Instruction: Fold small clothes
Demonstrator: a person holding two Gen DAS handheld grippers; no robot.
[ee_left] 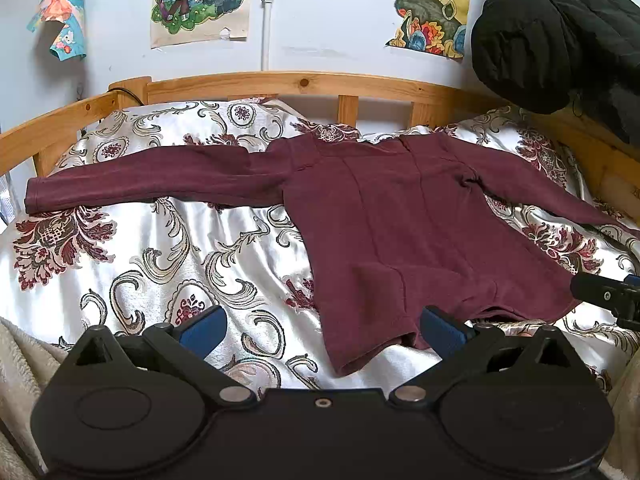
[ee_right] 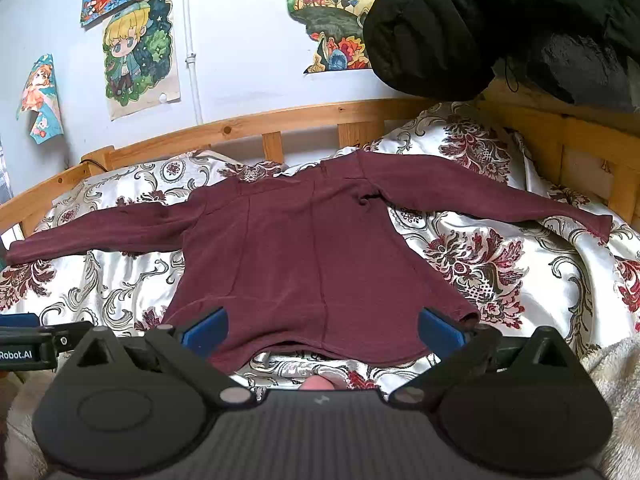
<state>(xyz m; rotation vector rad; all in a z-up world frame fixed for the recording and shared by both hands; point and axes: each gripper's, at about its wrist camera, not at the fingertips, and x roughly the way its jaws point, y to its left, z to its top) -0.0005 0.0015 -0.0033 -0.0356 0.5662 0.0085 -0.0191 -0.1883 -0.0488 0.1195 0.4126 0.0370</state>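
A maroon long-sleeved top (ee_left: pixel 384 224) (ee_right: pixel 304 252) lies flat on the patterned bedspread (ee_left: pixel 120 264) (ee_right: pixel 500 264), both sleeves spread sideways and the hem toward me. My left gripper (ee_left: pixel 322 330) is open just short of the hem's left corner, with nothing between its blue pads (ee_left: pixel 204 330). My right gripper (ee_right: pixel 322 328) is open too, its pads straddling the middle of the hem from above, holding nothing. The right gripper's tip (ee_left: pixel 608 296) shows at the right edge of the left wrist view; the left gripper's body (ee_right: pixel 28 344) shows at the left edge of the right wrist view.
A wooden bed rail (ee_left: pixel 280 84) (ee_right: pixel 280 120) runs along the far side and the right. A black padded jacket (ee_left: pixel 560 32) (ee_right: pixel 500 28) hangs over the rail at upper right. Posters (ee_left: pixel 200 0) cover the wall. A beige fleece blanket (ee_right: pixel 616 380) lies at the near edges.
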